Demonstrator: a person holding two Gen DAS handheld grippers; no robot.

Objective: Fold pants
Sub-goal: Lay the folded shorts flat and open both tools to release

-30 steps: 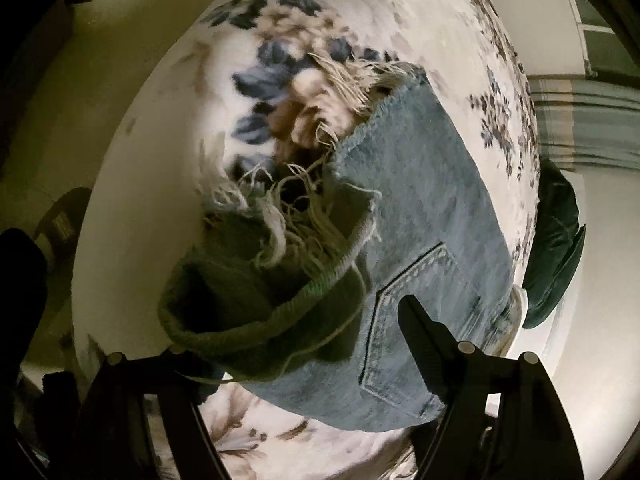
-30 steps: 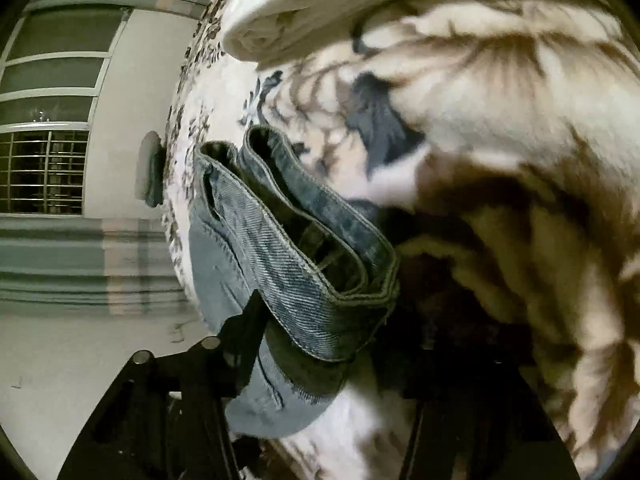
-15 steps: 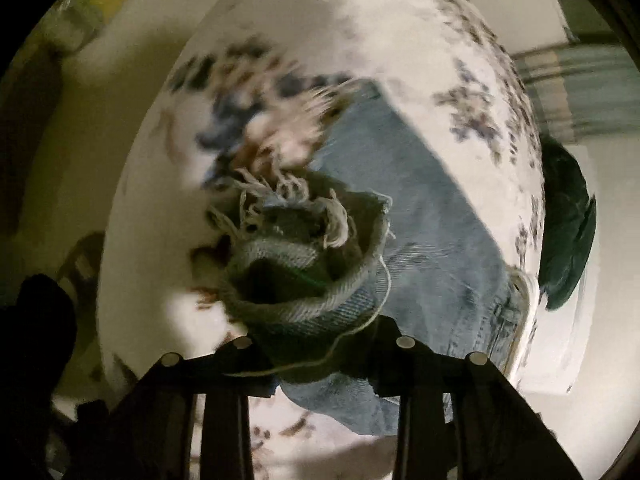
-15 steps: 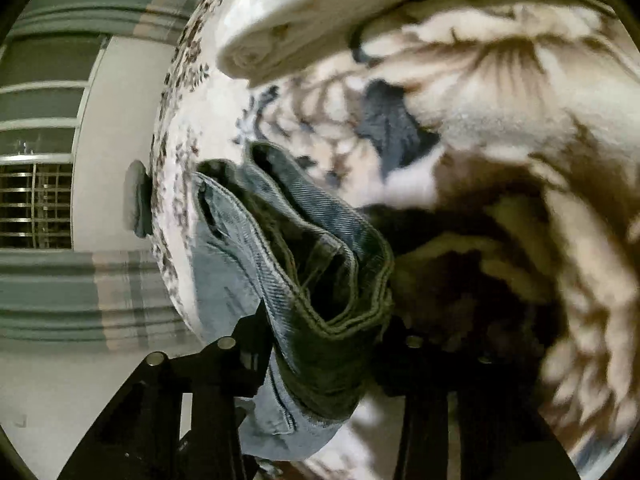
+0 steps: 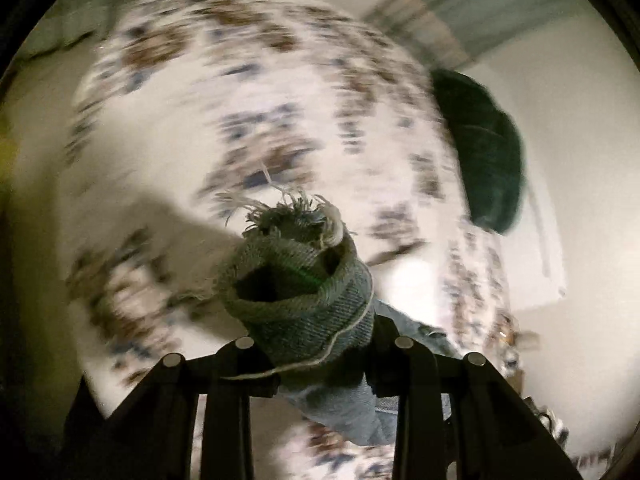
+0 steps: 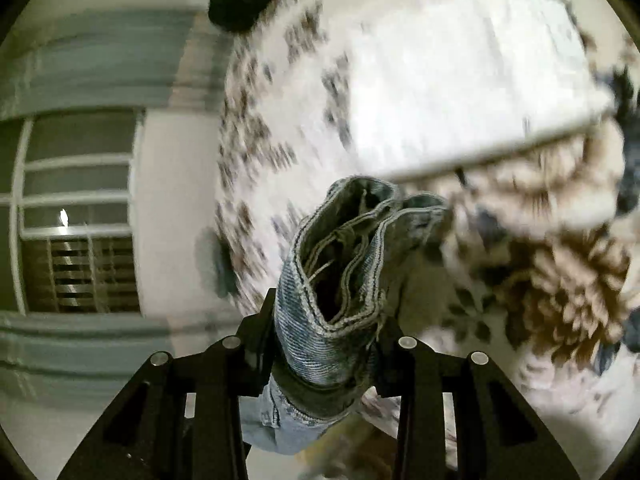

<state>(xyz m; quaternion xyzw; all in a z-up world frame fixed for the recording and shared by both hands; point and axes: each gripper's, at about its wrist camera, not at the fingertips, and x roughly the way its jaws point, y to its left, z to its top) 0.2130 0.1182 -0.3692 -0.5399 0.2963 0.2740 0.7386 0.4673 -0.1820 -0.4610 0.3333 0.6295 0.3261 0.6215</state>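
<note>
Floral bed (image 5: 192, 128); tools grip pants (image 5: 304, 292).

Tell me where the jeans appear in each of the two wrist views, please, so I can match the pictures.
Left wrist view: the jeans sit low in the centre, their frayed end bunched between the left gripper fingers.
Right wrist view: the jeans sit low in the centre, a stitched, folded edge pinched in the right gripper.
Shared landmark: the flowered bedspread behind them.

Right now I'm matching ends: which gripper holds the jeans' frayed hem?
The left gripper: white fringe tops its denim. The right gripper clamps a stitched edge.
</note>
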